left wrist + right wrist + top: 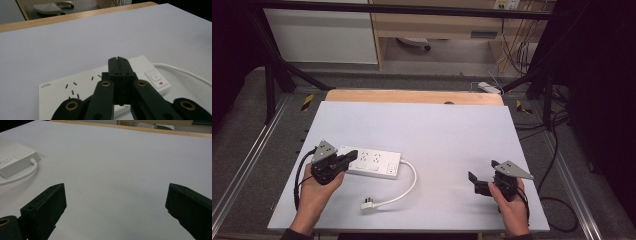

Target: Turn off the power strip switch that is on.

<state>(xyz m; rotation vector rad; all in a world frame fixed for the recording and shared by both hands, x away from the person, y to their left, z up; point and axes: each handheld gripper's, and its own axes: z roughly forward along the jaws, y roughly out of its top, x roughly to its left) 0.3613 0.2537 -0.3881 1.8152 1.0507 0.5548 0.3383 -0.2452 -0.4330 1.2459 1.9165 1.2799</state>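
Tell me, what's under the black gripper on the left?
Under the left gripper, whose jaws are shut with nothing between them, lies the white power strip on the table. You can see socket slots and its switch. The gripper covers part of the strip's top.
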